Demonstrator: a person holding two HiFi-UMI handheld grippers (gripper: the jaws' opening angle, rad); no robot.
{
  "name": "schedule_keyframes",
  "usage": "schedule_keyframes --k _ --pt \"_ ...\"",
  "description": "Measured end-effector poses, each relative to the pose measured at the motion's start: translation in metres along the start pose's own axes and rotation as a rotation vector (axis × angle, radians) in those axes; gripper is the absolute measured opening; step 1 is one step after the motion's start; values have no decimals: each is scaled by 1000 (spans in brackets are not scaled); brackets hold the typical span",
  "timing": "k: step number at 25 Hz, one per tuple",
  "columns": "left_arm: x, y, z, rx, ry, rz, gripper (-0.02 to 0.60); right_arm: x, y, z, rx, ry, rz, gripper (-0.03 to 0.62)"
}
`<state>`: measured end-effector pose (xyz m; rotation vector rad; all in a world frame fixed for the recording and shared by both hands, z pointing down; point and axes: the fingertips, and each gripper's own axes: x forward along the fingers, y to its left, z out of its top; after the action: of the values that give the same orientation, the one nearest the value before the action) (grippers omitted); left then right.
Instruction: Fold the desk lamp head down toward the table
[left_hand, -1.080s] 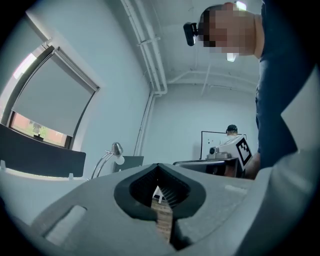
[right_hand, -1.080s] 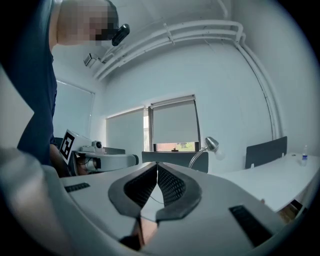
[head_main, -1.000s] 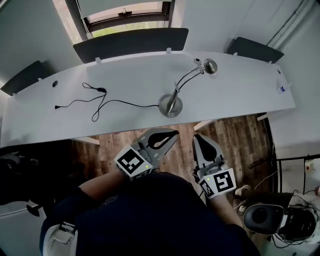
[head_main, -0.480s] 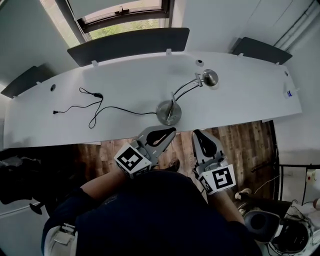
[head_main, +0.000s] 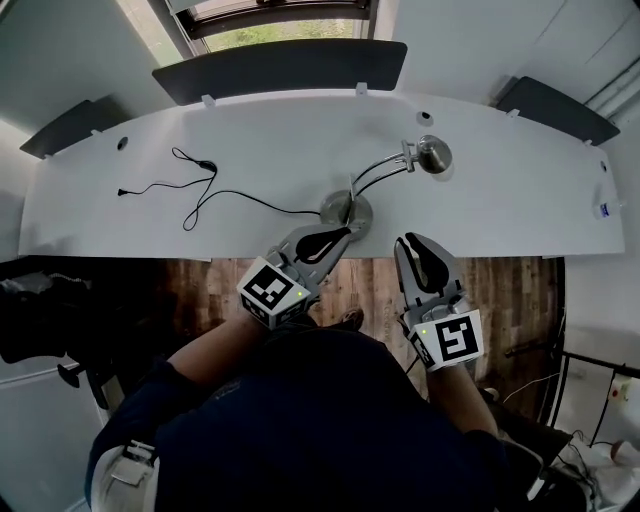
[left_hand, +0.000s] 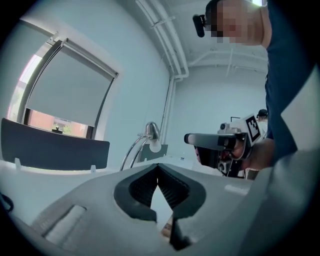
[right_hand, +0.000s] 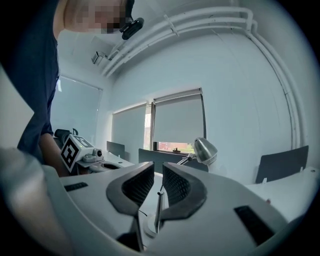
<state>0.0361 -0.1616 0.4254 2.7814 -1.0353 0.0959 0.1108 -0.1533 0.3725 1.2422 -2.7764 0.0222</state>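
The silver desk lamp stands on the white table (head_main: 500, 210), its round base (head_main: 346, 212) near the front edge. Its curved arm rises to the right to the head (head_main: 433, 153), which is held up. My left gripper (head_main: 346, 232) is shut and empty, its tips at the table edge just before the base. The right gripper (head_main: 412, 242) hovers off the front edge, below the head; its jaws have just been opening and show a narrow gap with nothing gripped. The lamp head (left_hand: 152, 131) shows beyond the left gripper (left_hand: 158, 166). The head (right_hand: 205, 150) stands beyond the right gripper (right_hand: 158, 167).
A black cable (head_main: 200, 195) runs from the lamp base across the table's left half. Dark partition panels (head_main: 280, 65) line the far edge. A small object (head_main: 601, 211) lies at the right end. Wooden floor (head_main: 520, 285) shows below the front edge.
Both grippers have moved forward to the table's front edge, the left one up to the lamp base. The right jaws have parted slightly.
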Motion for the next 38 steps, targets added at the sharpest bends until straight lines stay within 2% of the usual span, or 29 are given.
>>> schedule_keyframes --k 4,11,18,21,24,29,34,38 --pt "9 19 -22 5 30 11 6 10 -11 0 -87 40 -35 57" --pt "27 48 -63 33 114 -62 23 36 -26 0 -242 139 -129 94" --pt "39 69 -87 37 145 -93 102 60 -36 -6 -556 312 -213 120" --pt "48 76 -96 36 165 -86 131 67 -46 -7 -768 392 -265 126" --pt "56 80 -100 37 165 -85 137 75 -50 -12 -964 472 -270 130" --pt "66 81 -102 46 158 -98 138 86 -57 -20 -1141 564 -271 138" --pt "72 86 -100 43 123 -84 138 92 -60 -18 -1314 588 -268 140" --pt "79 87 -102 58 120 -84 138 97 -63 -22 -1383 602 -255 140"
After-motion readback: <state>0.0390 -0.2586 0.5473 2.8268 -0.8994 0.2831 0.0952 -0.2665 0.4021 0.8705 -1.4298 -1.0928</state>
